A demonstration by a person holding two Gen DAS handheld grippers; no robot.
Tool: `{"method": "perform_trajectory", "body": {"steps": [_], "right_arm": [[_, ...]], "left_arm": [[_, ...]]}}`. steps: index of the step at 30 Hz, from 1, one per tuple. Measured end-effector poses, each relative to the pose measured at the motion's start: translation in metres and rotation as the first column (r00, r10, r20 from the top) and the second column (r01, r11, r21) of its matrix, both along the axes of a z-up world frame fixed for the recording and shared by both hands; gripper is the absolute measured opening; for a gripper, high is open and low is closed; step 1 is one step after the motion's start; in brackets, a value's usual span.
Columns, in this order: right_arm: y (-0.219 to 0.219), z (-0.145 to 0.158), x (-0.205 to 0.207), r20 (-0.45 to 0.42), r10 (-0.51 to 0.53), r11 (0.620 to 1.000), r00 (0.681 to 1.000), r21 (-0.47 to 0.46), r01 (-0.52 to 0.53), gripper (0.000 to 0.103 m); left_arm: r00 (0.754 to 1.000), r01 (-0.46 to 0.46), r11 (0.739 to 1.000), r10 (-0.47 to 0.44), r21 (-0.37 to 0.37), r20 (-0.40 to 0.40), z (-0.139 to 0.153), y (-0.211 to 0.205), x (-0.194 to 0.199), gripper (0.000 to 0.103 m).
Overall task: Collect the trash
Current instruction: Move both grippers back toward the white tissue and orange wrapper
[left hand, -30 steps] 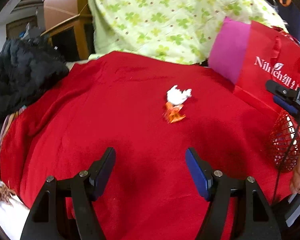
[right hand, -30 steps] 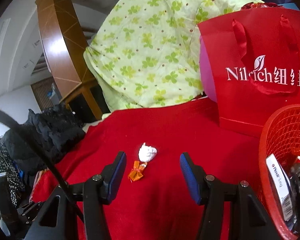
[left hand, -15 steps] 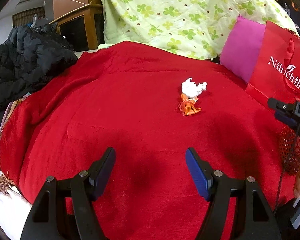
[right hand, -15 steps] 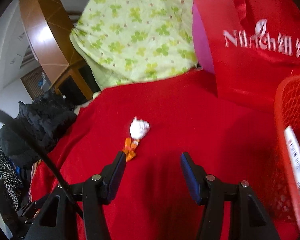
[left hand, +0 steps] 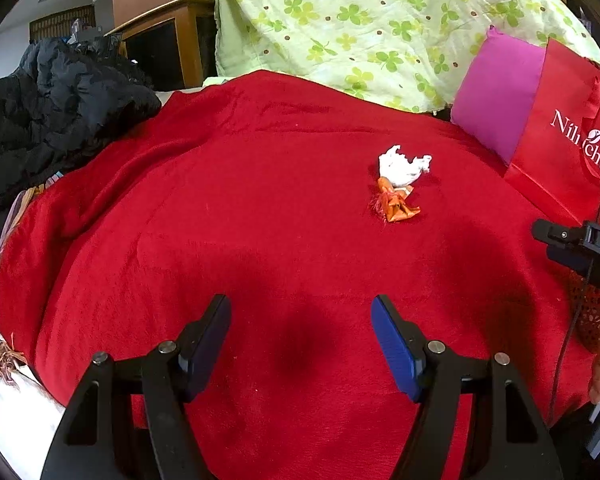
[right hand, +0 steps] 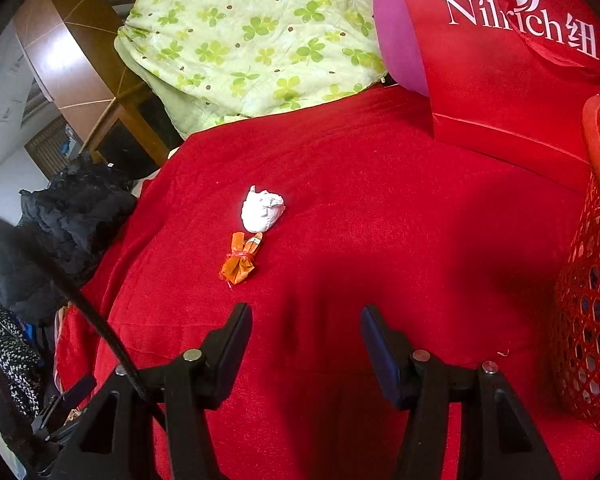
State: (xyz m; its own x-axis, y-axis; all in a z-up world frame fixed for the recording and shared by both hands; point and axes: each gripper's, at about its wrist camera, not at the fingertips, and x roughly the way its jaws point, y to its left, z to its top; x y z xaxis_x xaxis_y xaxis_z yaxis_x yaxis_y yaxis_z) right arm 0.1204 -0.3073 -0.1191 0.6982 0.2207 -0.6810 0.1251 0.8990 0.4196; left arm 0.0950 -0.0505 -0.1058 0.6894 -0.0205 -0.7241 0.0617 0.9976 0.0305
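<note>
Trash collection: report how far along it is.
Done: the red mesh basket seems to hold some items already. In hand: nothing; the left gripper and right gripper are open and empty. Left: the white paper wad and orange wrapper on the red blanket.

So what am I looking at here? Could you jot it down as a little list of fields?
surface: red blanket
trash left: white crumpled paper; orange wrapper just in front of it
bin: red mesh basket, at the right edge, already holding some items
left gripper: open, empty, above the blanket
right gripper: open, empty, short of the wrapper
backdrop: red gift bag, pink pillow, green clover quilt, black jacket
</note>
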Motion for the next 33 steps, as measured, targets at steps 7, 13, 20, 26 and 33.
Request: {"method": "perform_trajectory", "body": {"steps": [7, 13, 20, 26, 33], "right_arm": [[0.002, 0.0, 0.001, 0.0, -0.002, 1.0, 1.0, -0.003, 0.002, 0.061], [0.004, 0.0, 0.001, -0.002, 0.0, 1.0, 1.0, -0.004, 0.0, 0.061], [0.005, -0.002, 0.004, -0.008, 0.006, 1.0, 1.0, -0.005, -0.006, 0.061], [0.006, -0.005, 0.006, -0.013, 0.008, 1.0, 1.0, 0.0, -0.008, 0.061], [0.008, -0.007, 0.008, -0.016, 0.015, 1.0, 1.0, -0.001, -0.015, 0.061]], "left_arm": [[1.0, -0.005, 1.0, 0.005, -0.004, -0.011, -0.007, 0.002, 0.003, 0.073], [1.0, -0.007, 1.0, 0.007, -0.004, -0.023, -0.013, 0.003, 0.006, 0.073], [0.999, -0.008, 1.0, 0.008, -0.007, -0.036, -0.02, 0.005, 0.01, 0.073], [0.999, -0.011, 1.0, 0.011, -0.008, -0.05, -0.026, 0.006, 0.015, 0.073], [0.998, -0.011, 1.0, 0.01, -0.01, -0.062, -0.033, 0.006, 0.019, 0.073]]}}
